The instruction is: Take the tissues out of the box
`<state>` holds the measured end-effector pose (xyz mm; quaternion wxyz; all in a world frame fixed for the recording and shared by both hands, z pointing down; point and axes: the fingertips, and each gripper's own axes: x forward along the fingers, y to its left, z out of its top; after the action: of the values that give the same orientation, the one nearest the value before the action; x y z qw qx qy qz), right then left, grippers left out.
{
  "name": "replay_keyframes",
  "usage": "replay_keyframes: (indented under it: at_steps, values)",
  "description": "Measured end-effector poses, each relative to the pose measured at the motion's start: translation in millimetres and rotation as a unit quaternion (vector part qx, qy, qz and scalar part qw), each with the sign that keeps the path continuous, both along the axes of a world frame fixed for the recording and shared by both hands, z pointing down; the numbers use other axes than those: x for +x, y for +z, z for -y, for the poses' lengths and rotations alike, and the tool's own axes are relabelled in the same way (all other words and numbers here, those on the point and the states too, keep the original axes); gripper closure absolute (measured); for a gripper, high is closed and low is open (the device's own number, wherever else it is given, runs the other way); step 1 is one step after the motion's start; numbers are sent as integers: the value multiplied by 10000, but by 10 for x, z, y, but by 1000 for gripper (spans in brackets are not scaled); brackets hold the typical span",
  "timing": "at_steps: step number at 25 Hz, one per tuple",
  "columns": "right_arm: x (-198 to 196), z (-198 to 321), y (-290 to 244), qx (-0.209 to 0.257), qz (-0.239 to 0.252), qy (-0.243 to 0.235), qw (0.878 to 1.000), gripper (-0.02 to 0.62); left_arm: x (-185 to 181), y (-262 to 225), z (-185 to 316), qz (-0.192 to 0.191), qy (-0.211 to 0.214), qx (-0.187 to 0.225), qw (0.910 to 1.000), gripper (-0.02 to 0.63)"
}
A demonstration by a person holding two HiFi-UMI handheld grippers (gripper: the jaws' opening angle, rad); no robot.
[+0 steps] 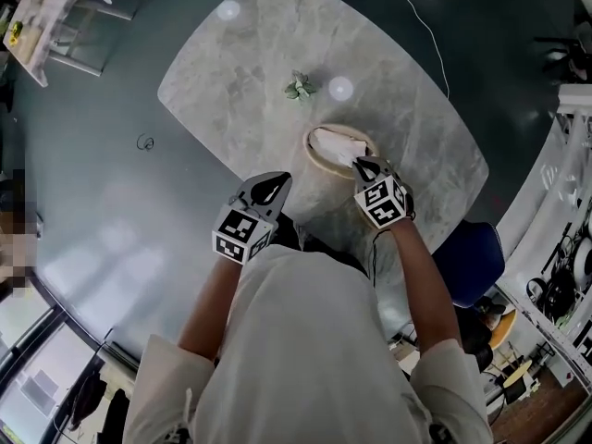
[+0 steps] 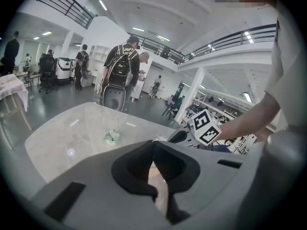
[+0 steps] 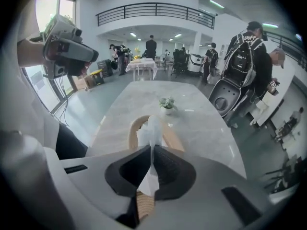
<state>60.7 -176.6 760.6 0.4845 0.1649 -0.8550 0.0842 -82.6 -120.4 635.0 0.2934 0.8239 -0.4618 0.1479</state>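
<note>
the right gripper (image 3: 150, 150) has its jaws closed on the white tissue (image 3: 152, 128), pinching the peak of the sheet that stands up from the round, tan wooden tissue box (image 3: 133, 128). the box sits on the pale oval marble table (image 1: 240, 72), near the person's edge, and the rest of the tissue lies inside its rim. the left gripper (image 2: 153, 145) hangs to the left of the box, clear of it, with its jaws together at the tips and apparently empty. the pale patch below them is probably table, but that view is poor. the tissue is very light, soft and easily torn, so the pinch belongs low on the raised fold, with a straight upward pull. the box looks light too and may lift with it unless steadied.
</note>
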Motion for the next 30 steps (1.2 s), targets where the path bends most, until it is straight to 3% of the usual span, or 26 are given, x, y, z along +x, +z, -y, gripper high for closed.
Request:
replay_keyframes:
  at_steps: [9, 19, 25, 30]
  values:
    - [286, -80, -656, 296, 580, 450, 9969, 552, 137, -317, -121, 145, -181, 383, 9990, 597]
    - [499, -147, -1505, 614, 1431, 1053, 9822, 552, 407, -773, -196, -107, -128, 754, 9970, 597]
    - [518, -221, -2136, 845, 2039, 1514, 9635, 552, 297, -1119, -155, -202, -5, 931, 9955, 597]
    - [571, -197, -2678, 1219, 2532, 2035, 9379, 552, 213, -1506, 51, -102, 303, 1397, 9897, 598]
